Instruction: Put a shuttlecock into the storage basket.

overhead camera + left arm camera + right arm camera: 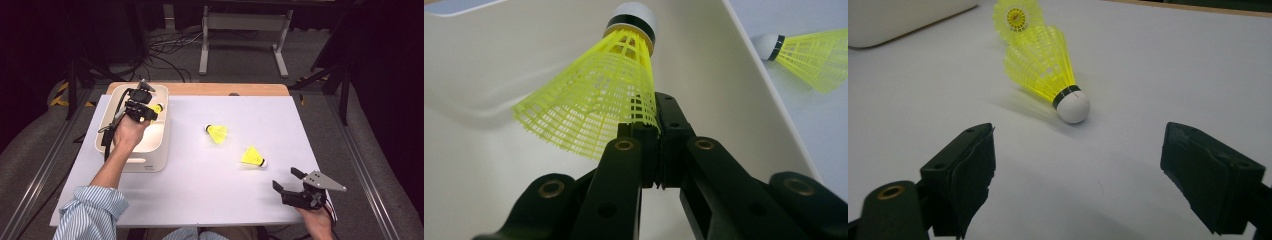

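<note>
Your left gripper [148,111] hangs over the cream plastic bin [159,161] at about ten o'clock on the white table [200,195]. Its jaws are clamped on the skirt edge of a yellow shuttlecock [599,100], which the left gripper view shows inside the bin's walls, white cork tip pointing away from you and up. In the high view that shuttlecock shows as a yellow patch at the gripper's tip, near the bin's far right corner.

Your right gripper [290,182] sits at about five o'clock, near the table's front right corner, jaws spread wide with nothing between them. In the right gripper view, the jaws frame a second shuttlecock [1048,70] lying on its side on the table, well apart from them, cork end towards the gripper. This one lies at about three o'clock from the table's centre in the high view.

A third shuttlecock [217,133] lies on its side near the middle of the table, just right of the bin, cork end pointing towards the bin. In the right gripper view it sits right behind the second one, open skirt facing you.
</note>
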